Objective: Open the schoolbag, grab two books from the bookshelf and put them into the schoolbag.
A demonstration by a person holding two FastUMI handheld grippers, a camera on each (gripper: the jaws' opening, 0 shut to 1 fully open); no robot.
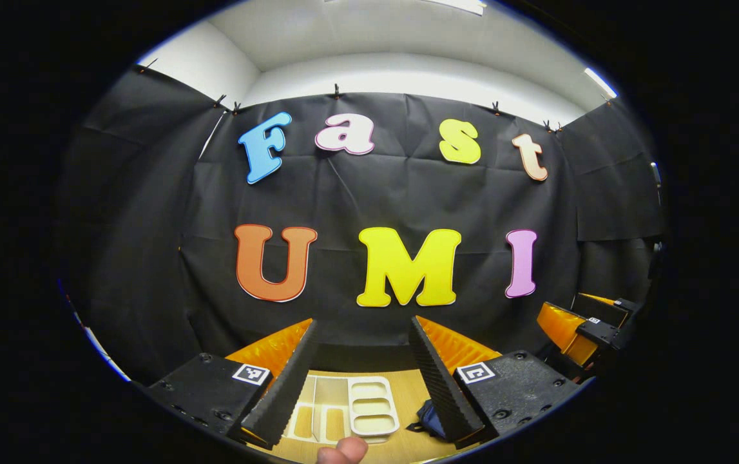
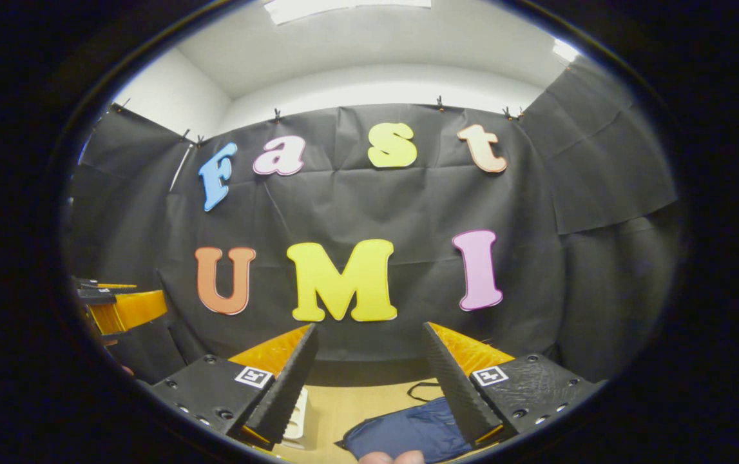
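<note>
Both tongs raised and spread, nothing gripped

The left tongs (image 1: 363, 361) and right tongs (image 2: 369, 367) hung apart above the surface (image 2: 343, 403); the schoolbag (image 2: 408, 435) lay below the right pair, the bookshelf (image 1: 343, 406) beside it. Best lowered squarely onto the bag's opening first.

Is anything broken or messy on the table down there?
Nothing looks broken or spilled. The dark blue fabric schoolbag lies slumped flat on the light wooden table, and a white plastic rack with slots lies beside it. Both grippers are open and hold nothing.
</note>
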